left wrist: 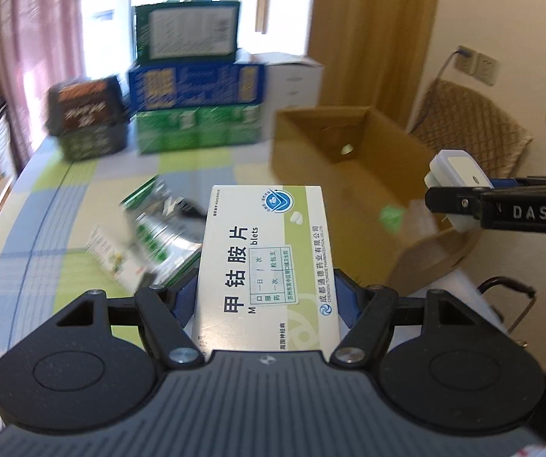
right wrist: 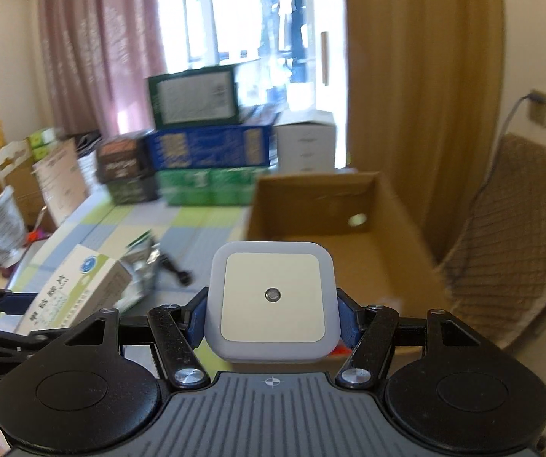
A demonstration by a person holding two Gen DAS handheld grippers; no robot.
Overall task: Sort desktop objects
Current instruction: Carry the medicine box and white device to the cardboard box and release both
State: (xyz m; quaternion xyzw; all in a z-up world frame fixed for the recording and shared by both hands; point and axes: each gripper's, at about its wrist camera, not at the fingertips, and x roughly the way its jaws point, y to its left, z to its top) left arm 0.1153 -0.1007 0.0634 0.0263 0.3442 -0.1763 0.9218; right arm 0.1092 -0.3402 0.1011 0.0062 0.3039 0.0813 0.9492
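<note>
My left gripper (left wrist: 266,299) is shut on a white and green medicine box (left wrist: 265,251), with a blue pad pressed on each side, and holds it above the table. My right gripper (right wrist: 272,320) is shut on a square white night light (right wrist: 273,297) with a small sensor in its middle. Ahead stands an open cardboard box (right wrist: 311,198). The left wrist view shows the same cardboard box (left wrist: 349,141) at the right. In front of it the right gripper (left wrist: 459,190) carries the night light (left wrist: 457,169). At the right wrist view's left edge the left gripper (right wrist: 44,316) grips the medicine box (right wrist: 79,285).
Foil packets (left wrist: 158,224) and a small pale carton (left wrist: 107,251) lie on the checked tablecloth (left wrist: 63,198). Stacked green and blue cartons (left wrist: 193,87) and a dark box (left wrist: 86,114) line the far edge. A wicker chair (right wrist: 520,228) stands to the right. Something green (left wrist: 391,217) lies in the cardboard box.
</note>
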